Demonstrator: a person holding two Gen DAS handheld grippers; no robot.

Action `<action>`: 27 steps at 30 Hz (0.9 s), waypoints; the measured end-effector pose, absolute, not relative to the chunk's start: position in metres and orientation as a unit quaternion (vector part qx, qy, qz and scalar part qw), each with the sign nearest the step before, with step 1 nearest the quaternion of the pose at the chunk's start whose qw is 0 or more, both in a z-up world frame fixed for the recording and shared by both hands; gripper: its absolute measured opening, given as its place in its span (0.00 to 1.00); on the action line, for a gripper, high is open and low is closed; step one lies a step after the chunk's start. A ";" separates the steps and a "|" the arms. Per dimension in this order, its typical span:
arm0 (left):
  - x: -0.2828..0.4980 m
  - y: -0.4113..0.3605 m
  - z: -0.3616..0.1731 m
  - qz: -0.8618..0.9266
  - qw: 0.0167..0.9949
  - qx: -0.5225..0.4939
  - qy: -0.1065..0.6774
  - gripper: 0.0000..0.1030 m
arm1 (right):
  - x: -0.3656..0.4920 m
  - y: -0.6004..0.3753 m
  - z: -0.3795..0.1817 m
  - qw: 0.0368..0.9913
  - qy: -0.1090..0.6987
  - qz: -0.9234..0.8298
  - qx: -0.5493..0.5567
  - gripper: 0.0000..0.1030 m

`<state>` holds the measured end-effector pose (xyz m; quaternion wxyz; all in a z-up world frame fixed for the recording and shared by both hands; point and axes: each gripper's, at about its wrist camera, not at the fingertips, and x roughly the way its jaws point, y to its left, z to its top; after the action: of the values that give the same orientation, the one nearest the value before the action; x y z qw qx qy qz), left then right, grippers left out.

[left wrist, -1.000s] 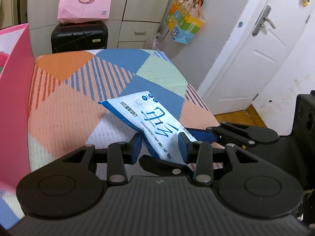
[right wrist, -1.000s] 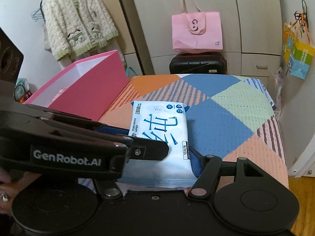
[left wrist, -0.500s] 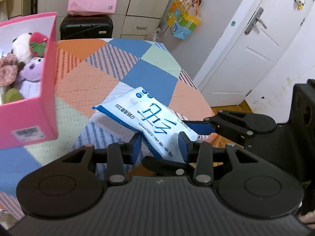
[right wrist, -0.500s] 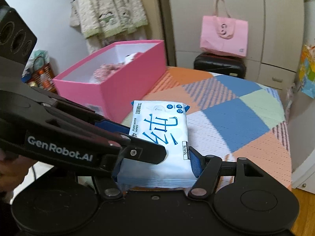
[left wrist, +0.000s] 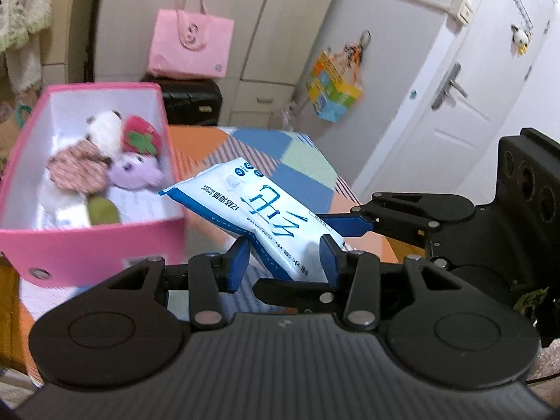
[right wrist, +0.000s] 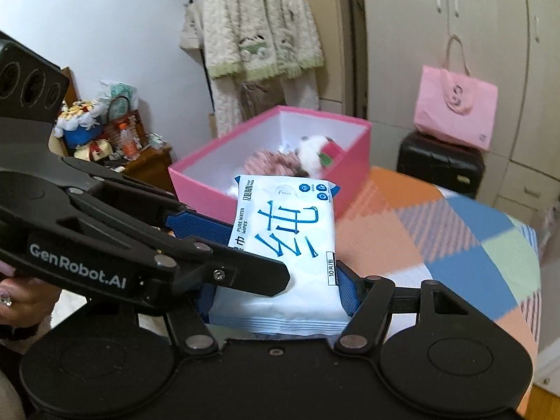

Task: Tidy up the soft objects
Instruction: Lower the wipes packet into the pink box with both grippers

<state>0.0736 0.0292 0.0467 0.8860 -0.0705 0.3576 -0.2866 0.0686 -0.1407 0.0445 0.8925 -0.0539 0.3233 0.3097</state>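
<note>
Two grippers on one pack of wet wipes (right wrist: 285, 241), held in the air above the bed's patchwork cover (right wrist: 465, 241), near the cover's left edge where the pink box (right wrist: 276, 161) sits. Right gripper (right wrist: 276, 297) reaches in level from the near side; blue pads (right wrist: 344, 290) narrowed onto the pack's short end, gripping it. Left gripper (left wrist: 285, 259) comes from the side at an angle, crossing the right one; pads (left wrist: 239, 262) pinch the pack's near corner, jaws closed to the pack's width. A hand (right wrist: 21, 301) with a ring shows at the left gripper's handle. Pack tilts up, far end pointing at the box, just short of its rim. Box holds plush toys (left wrist: 115, 161). Left-wrist view blurred at the box.
</note>
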 end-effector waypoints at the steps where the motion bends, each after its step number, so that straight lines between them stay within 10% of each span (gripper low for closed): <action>1: 0.076 0.035 0.050 -0.282 0.889 -0.072 0.353 0.40 | 0.071 -0.136 0.047 0.893 0.319 0.313 -0.056 0.69; 27: 0.204 0.119 0.037 -0.207 0.910 -0.140 0.329 0.43 | 0.211 -0.054 0.052 0.883 0.268 0.383 -0.046 0.70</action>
<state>0.2035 0.1186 0.0370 0.9104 -0.1401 0.3295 -0.2073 0.2114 -0.0535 0.0521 0.8828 -0.0456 0.2685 0.3827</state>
